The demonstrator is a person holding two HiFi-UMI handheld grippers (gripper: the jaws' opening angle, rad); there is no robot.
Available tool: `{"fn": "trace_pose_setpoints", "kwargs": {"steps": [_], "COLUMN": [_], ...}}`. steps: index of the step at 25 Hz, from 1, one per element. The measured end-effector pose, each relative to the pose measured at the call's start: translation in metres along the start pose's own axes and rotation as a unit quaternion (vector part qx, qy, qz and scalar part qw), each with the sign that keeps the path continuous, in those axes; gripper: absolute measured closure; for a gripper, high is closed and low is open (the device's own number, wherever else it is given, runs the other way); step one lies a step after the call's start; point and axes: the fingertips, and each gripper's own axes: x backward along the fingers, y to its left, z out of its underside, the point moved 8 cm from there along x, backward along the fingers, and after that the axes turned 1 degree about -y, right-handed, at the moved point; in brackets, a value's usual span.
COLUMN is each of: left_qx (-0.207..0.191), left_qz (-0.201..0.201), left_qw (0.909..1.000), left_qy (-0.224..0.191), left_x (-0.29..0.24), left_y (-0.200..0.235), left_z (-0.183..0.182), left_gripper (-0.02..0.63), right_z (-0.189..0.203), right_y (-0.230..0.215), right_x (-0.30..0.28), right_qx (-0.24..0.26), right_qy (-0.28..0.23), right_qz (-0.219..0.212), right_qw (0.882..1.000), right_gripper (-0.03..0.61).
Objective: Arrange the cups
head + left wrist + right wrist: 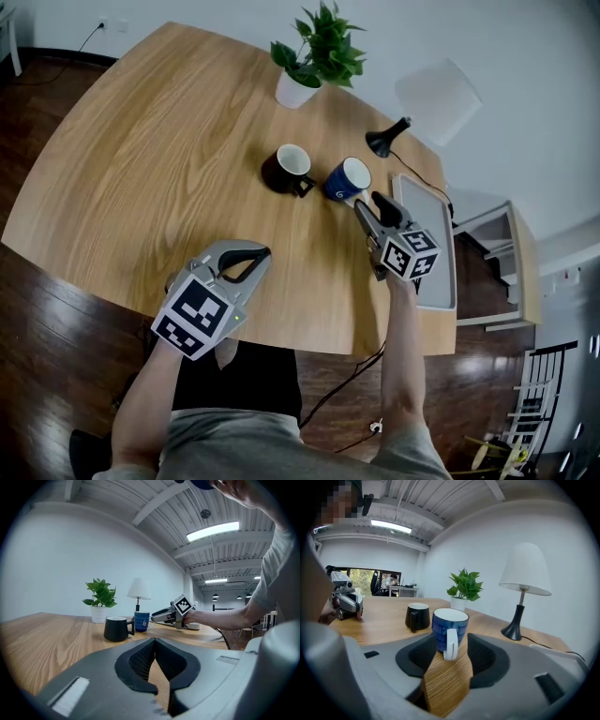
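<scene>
On the wooden table (141, 159) stand two cups side by side: a black cup (288, 169) on the left and a blue cup (349, 179) on the right, its white handle turned toward me. My right gripper (369, 202) rests just in front of the blue cup. In the right gripper view the blue cup (450, 626) fills the middle, and its handle sits between the tips of the right gripper (449, 638); the jaws stand wide and do not press on it. My left gripper (258, 253) lies near the front edge, jaws together and empty, far from the black cup (116, 628).
A potted plant (309, 56) stands behind the cups at the far edge. A lamp (389, 136) with a white shade is at the back right. A grey tray (427, 244) lies along the right table edge beside my right hand.
</scene>
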Motion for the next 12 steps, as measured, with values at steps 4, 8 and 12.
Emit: {"fn": "trace_pose_setpoints", "kwargs": {"steps": [4, 8, 12], "left_qx": [0.001, 0.001, 0.000], "left_qz": [0.000, 0.000, -0.001], "left_qw": [1.0000, 1.0000, 1.0000], "left_qy": [0.000, 0.000, 0.001], "left_x": [0.000, 0.001, 0.000], "left_y": [0.000, 0.000, 0.001], "left_z": [0.000, 0.000, 0.000], "left_gripper": [0.604, 0.605, 0.605], "right_z": [0.002, -0.002, -0.003], "right_y": [-0.001, 0.002, 0.003], "right_x": [-0.013, -0.016, -0.013], "right_qx": [0.025, 0.054, 0.027], "right_qy": [0.016, 0.026, 0.026], "right_qz": [-0.022, -0.033, -0.037], "right_qw": [0.999, 0.998, 0.999], "right_gripper": [0.410, 0.441, 0.485]}}
